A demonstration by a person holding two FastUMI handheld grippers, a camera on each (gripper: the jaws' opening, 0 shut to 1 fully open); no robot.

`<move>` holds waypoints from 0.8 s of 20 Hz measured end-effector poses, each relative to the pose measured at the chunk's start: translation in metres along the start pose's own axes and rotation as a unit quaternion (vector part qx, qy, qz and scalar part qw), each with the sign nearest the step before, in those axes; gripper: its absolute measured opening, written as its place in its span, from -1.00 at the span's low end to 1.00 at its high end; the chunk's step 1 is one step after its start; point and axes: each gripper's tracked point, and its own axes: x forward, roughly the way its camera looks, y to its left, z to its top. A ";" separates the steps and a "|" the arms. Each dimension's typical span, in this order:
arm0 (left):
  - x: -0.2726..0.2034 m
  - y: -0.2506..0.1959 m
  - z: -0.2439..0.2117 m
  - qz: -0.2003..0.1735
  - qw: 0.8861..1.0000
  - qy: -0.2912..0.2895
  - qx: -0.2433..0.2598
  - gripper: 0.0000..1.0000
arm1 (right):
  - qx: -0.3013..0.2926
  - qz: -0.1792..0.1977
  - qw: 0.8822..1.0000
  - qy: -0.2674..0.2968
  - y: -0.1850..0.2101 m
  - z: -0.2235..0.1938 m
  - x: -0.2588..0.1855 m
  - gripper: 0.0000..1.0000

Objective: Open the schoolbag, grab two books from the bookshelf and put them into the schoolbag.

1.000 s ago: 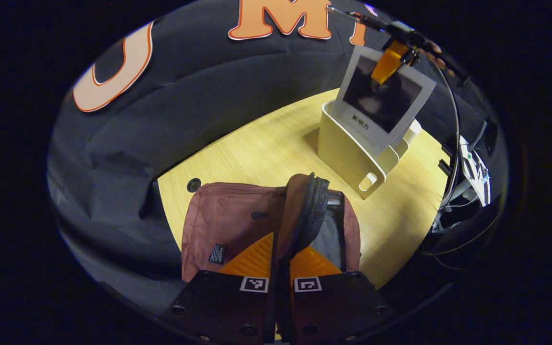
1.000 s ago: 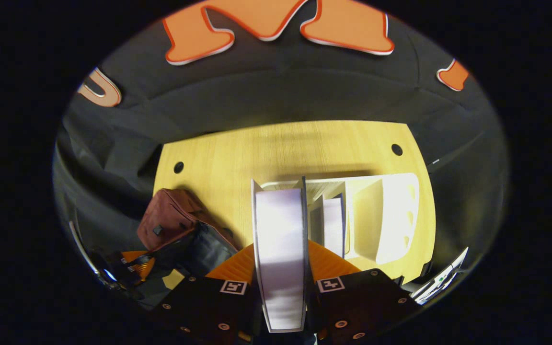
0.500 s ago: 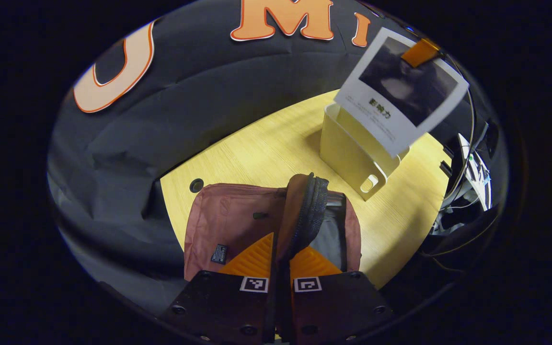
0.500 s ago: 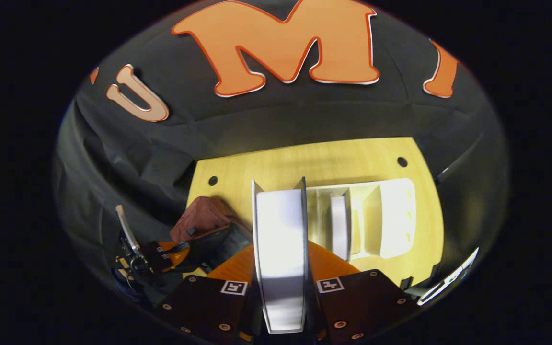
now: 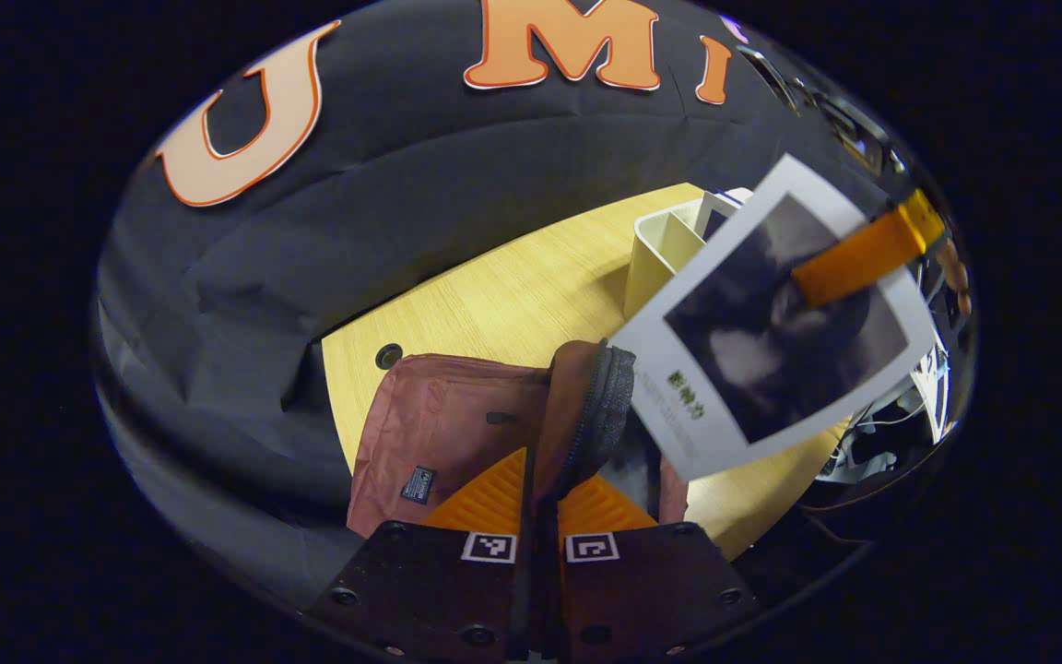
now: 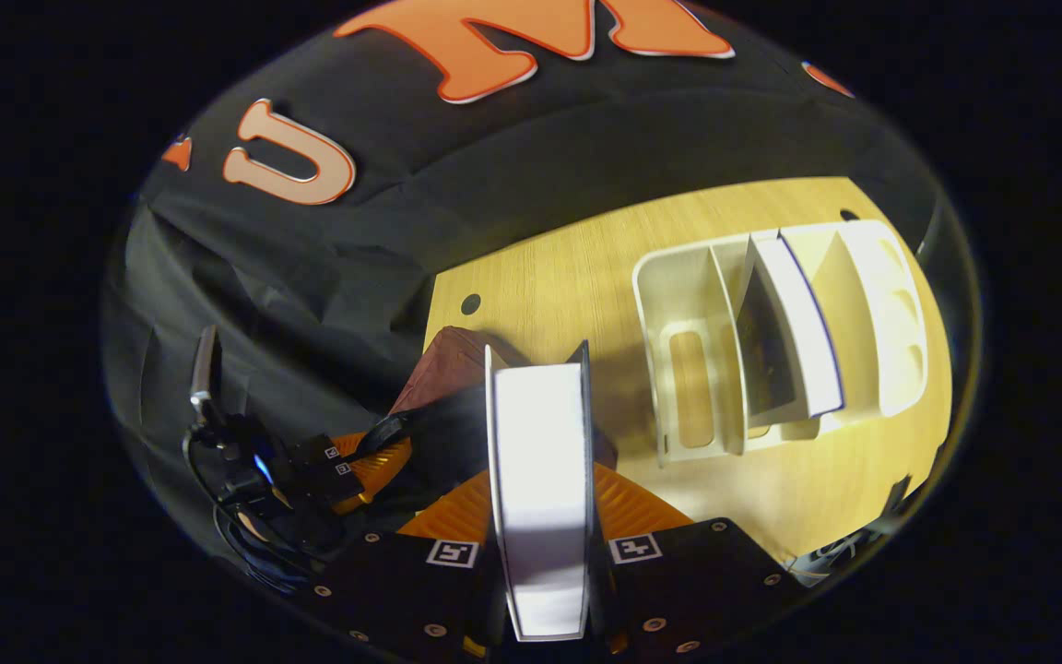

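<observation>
recording booth | black cloth wall (image 5: 383,212) | wooden table (image 6: 568,277)

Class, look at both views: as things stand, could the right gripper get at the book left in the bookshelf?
Probably not yet. The right gripper is shut on a book, so its fingers are occupied. The remaining book stands uncovered in the bookshelf, so the way looks free once the held one is released.

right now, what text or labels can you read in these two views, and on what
book: short green title on the cover, too blurred to read; fine print beside it, too small.
schoolbag: white print on its small dark tag, too small to read.
</observation>
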 end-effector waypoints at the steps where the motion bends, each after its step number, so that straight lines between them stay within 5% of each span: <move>1: -0.001 -0.002 0.001 0.002 1.000 -0.002 -0.004 -0.89 | 0.018 0.014 1.000 0.000 0.004 -0.007 0.008 -0.27; 11: -0.011 -0.032 0.020 0.007 0.999 -0.051 -0.012 -0.91 | 0.116 0.133 0.984 -0.041 0.035 -0.026 0.109 -0.28; 16: -0.011 -0.049 0.026 -0.009 0.999 -0.044 0.004 -0.92 | 0.137 0.138 0.980 -0.046 0.041 -0.035 0.156 -0.28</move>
